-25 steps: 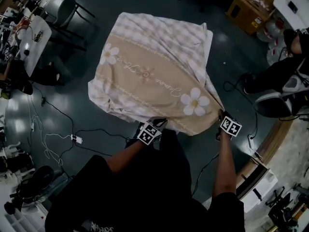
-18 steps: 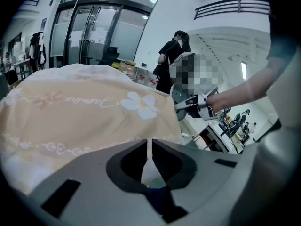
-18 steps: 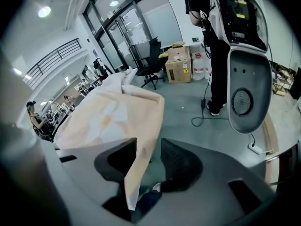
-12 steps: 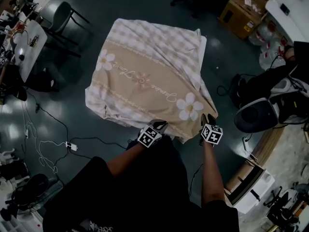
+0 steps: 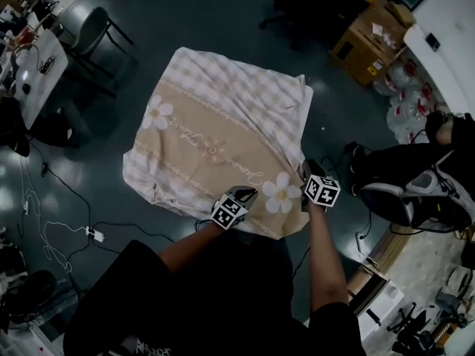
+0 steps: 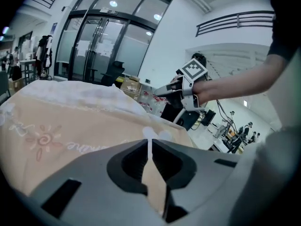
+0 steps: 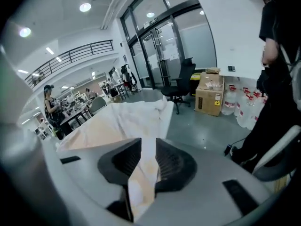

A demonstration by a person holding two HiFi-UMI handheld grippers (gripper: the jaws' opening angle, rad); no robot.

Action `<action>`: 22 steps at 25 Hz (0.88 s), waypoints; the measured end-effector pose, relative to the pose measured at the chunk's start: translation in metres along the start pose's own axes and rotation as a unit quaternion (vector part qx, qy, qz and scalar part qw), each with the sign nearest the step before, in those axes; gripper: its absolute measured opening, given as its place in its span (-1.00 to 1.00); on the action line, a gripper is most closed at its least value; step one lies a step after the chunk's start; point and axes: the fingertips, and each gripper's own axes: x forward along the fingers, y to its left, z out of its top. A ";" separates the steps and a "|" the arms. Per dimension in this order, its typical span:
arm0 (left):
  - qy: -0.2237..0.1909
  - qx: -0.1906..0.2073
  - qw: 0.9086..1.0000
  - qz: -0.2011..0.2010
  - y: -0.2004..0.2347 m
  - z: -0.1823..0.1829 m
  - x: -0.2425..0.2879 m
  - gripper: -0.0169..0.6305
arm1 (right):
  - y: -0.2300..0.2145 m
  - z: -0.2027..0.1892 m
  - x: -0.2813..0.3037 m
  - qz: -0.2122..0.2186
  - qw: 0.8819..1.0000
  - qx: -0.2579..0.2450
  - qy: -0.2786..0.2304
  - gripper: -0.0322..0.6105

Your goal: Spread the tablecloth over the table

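Both left tongs point(image 5: 248, 193) and right tongs point(image 5: 304, 171), just closed tighter, pinch the tablecloth point(image 5: 215, 117) above dark floor point(image 5: 185, 13).

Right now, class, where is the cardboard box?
Head view, upper right: the cardboard box sits on the floor past the far right corner of the tablecloth, beside the water bottles.

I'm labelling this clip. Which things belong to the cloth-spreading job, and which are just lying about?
In the job: tablecloth; left tongs, shut on its edge; right tongs, jaws just closed further on it.
Lying about: cardboard box, chair, water bottles, floor cables.
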 end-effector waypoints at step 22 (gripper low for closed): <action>-0.070 -0.163 0.959 0.221 0.051 0.074 0.079 -0.84 | 0.034 0.115 0.207 0.195 0.980 0.002 0.035 -0.83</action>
